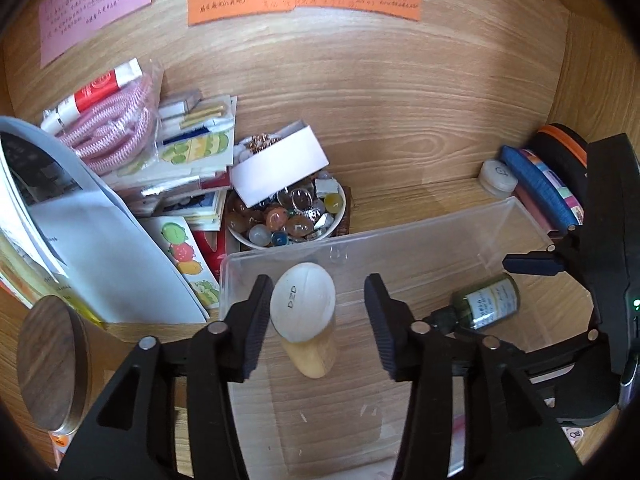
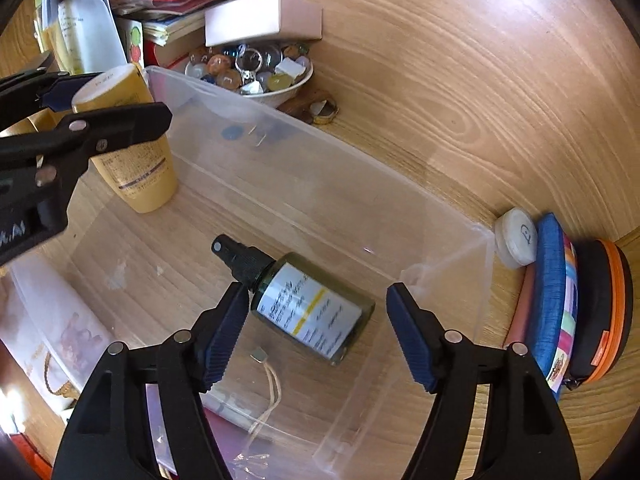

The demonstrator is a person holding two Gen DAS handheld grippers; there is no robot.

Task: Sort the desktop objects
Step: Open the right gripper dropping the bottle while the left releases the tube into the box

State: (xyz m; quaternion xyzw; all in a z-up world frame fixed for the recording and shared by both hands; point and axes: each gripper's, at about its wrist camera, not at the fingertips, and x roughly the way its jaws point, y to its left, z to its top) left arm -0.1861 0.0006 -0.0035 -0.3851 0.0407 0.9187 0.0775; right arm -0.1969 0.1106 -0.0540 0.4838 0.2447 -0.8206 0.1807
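Note:
A clear plastic bin sits on the wooden desk. A yellow tube with a white cap stands upright inside it. My left gripper is open around the tube; its left finger is close to the cap, the right one apart. It also shows in the right wrist view. A dark green spray bottle lies on its side on the bin floor. My right gripper is open just over the bottle and holds nothing.
A white bowl of glass marbles with a white box on it stands behind the bin. Stacked books, papers and a pink cord lie left. Pouches and a blue case lean right beside a white disc.

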